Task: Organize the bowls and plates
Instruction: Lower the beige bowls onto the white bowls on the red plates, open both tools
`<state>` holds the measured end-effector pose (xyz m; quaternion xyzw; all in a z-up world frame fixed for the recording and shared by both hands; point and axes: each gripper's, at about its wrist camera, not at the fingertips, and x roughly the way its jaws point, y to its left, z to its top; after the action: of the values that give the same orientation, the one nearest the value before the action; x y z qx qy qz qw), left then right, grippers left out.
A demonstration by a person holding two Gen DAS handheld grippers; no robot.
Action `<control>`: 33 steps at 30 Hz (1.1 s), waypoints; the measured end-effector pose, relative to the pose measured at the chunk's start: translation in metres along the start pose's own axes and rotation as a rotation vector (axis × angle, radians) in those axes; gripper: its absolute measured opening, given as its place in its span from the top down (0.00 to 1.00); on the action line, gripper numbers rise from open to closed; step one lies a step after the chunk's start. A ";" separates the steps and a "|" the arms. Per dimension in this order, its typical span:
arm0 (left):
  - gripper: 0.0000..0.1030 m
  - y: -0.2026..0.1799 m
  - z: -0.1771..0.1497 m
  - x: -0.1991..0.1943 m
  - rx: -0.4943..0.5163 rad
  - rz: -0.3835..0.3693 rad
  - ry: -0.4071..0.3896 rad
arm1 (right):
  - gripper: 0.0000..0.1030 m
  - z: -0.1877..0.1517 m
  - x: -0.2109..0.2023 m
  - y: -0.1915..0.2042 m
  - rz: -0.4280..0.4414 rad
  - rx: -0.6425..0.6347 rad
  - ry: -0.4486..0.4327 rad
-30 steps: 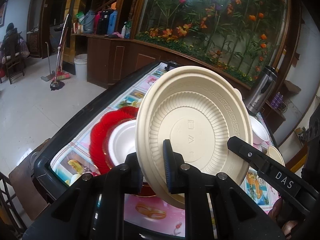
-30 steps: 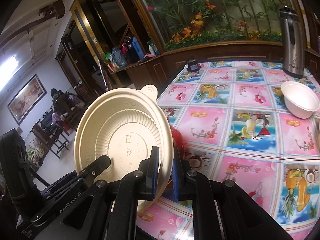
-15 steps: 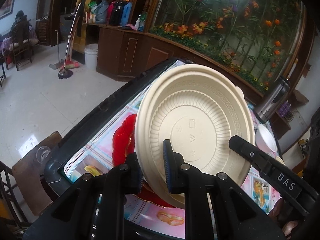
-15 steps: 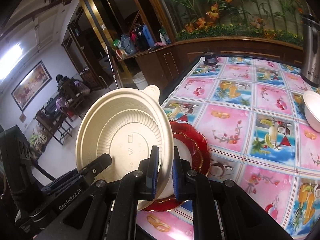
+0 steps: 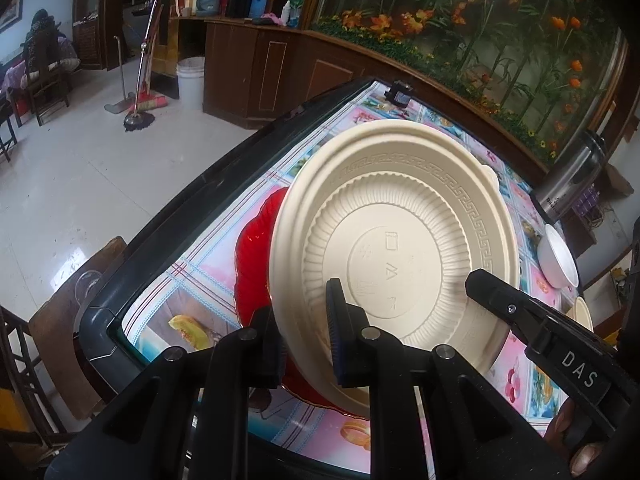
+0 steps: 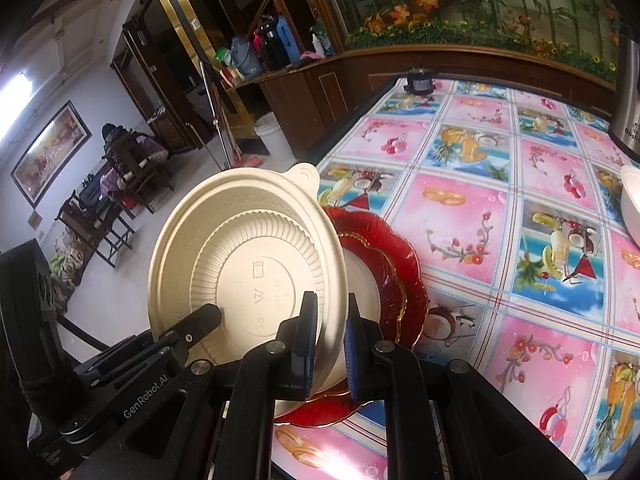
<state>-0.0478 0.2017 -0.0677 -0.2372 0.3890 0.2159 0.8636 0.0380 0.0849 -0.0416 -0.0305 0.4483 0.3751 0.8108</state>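
The beige bowl (image 5: 400, 256) is being pinched at its rim by both the left tongs (image 5: 306, 344) and the right tongs (image 6: 329, 340), tilted, underside showing, above the red plate (image 6: 400, 280) on the surface (image 6: 500, 220).

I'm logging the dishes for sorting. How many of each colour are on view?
Cream: 2, cream bowl in left claw and right claw; cream dish, partly hidden.
Red: 1, red plate.
White: 2, white dish on it; white bowl.
Total: 5
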 end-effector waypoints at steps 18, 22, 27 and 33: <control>0.85 0.003 0.001 0.007 0.002 0.021 0.036 | 0.88 -0.001 0.016 0.002 -0.031 -0.010 0.057; 0.86 0.007 0.001 0.007 -0.007 0.017 0.037 | 0.87 -0.001 0.018 0.006 -0.043 -0.025 0.062; 0.85 0.008 0.002 0.009 -0.002 0.018 0.048 | 0.85 0.000 0.020 0.011 -0.057 -0.038 0.065; 0.82 0.009 0.005 0.009 -0.011 0.026 0.047 | 0.82 -0.002 0.024 0.013 -0.045 -0.043 0.084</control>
<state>-0.0450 0.2133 -0.0739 -0.2420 0.4108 0.2237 0.8501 0.0364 0.1076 -0.0571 -0.0737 0.4730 0.3647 0.7987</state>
